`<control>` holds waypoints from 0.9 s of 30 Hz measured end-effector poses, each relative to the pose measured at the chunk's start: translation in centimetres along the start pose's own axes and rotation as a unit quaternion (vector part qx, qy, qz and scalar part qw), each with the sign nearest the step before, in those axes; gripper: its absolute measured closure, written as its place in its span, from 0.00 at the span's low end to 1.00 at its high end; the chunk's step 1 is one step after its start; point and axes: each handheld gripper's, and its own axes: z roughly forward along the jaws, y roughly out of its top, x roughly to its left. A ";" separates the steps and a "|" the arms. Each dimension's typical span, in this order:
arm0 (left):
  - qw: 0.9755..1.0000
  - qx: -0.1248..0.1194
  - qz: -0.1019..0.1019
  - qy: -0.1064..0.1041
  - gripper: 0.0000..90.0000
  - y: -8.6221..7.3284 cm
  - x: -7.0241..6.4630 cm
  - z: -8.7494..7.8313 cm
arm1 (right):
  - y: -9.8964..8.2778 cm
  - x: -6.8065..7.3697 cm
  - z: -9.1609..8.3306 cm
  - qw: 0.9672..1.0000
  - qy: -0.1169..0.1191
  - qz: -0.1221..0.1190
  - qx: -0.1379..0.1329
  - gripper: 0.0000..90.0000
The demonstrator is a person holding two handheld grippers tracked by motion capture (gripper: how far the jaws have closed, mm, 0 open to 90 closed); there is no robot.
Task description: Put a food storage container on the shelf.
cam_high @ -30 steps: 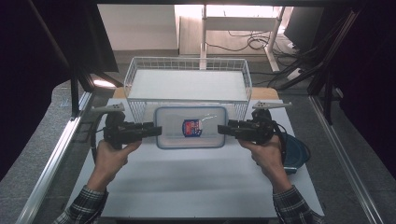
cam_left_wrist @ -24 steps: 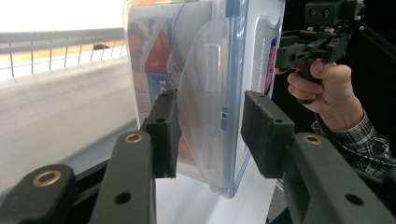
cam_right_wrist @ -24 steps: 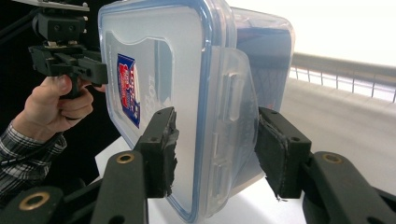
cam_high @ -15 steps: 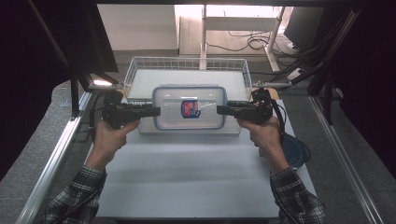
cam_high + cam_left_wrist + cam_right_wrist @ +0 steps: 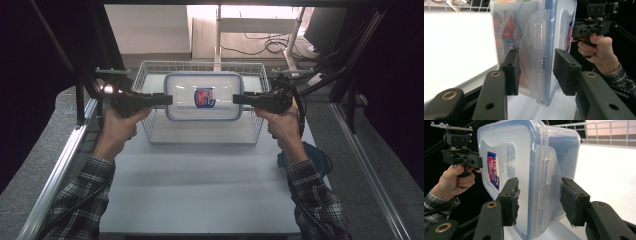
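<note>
Both forearms in plaid sleeves reach forward from the near edge, hands level. The left gripper [image 5: 167, 99] and the right gripper [image 5: 238, 98] point inward at each other, each clamped on one short end of the clear plastic container [image 5: 204, 96], jaws pinching its side latch flaps. The container hangs between them, lid up, blue-rimmed with a red-and-blue label, held above the white wire basket [image 5: 257, 125] just beyond the hands.

White counter [image 5: 200, 190] under rig. Blue round object [image 5: 320, 159] at counter's right edge, partly hidden. Black cables [image 5: 260, 47] on floor beyond. Aluminium rail [image 5: 55, 170] along left side.
</note>
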 end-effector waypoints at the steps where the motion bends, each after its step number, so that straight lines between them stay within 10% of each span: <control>1: 1.000 0.000 0.000 0.000 0.64 0.0 0.0 0.0 | 0.0 0.0 0.0 1.000 0.000 0.000 0.000 0.56; 27: 0.998 -0.010 -0.054 -0.006 0.63 1.9 4.3 1.6 | 2.9 -2.8 2.4 0.999 -0.018 0.030 0.017 0.56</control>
